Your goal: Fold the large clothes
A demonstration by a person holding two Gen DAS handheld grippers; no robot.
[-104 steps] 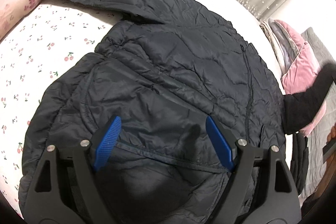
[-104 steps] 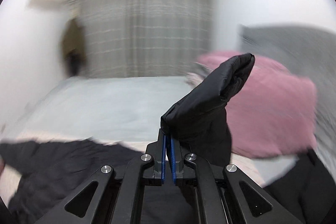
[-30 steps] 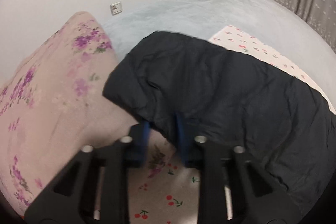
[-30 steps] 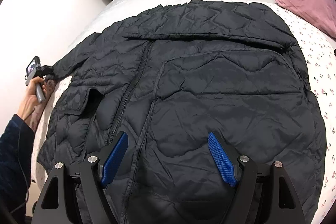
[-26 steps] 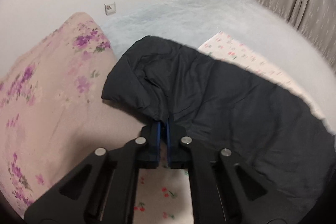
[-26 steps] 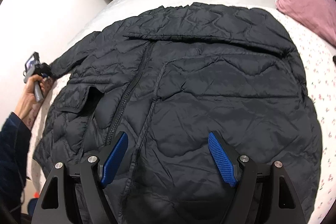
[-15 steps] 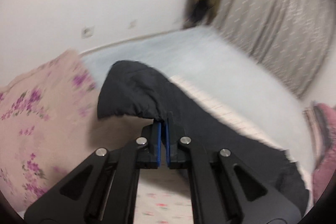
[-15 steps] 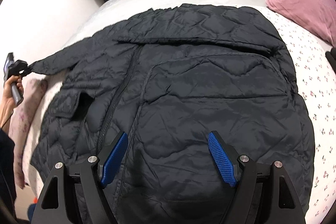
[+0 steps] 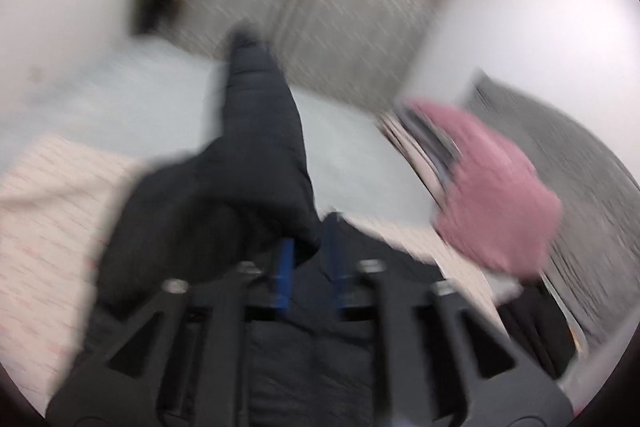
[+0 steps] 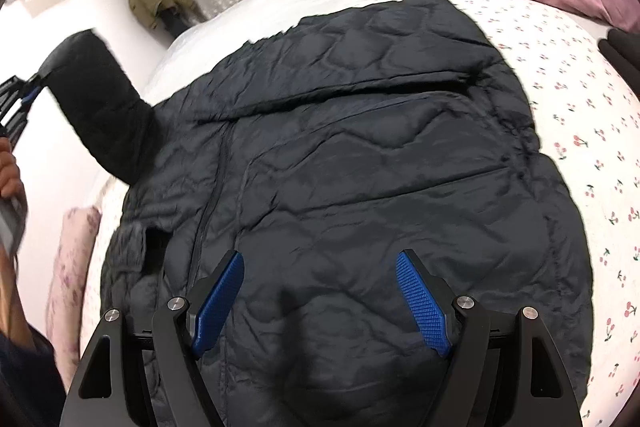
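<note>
The left claw (image 9: pixel 308 259) has just been opening, the jacket sleeve (image 9: pixel 260 131) between its blurred pads; the right claw (image 10: pixel 320 303) hovers wide open over the jacket (image 10: pixel 360 167).

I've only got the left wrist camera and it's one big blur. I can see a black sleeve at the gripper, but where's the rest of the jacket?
Observer: The black quilted jacket lies spread flat on the cherry-print sheet, zip side up. Only that sleeve is raised off the bed.
Operator: What's the other gripper doing?
Observer: The right gripper hovers over the jacket's near edge, open, with nothing in it.
Operator: And is mine gripping the cuff?
Observer: The left gripper has just been opening its jaws. From the right wrist view the sleeve runs straight from the shoulder up to its tip, with the cuff there, but I can't tell if the pads press on it.
</note>
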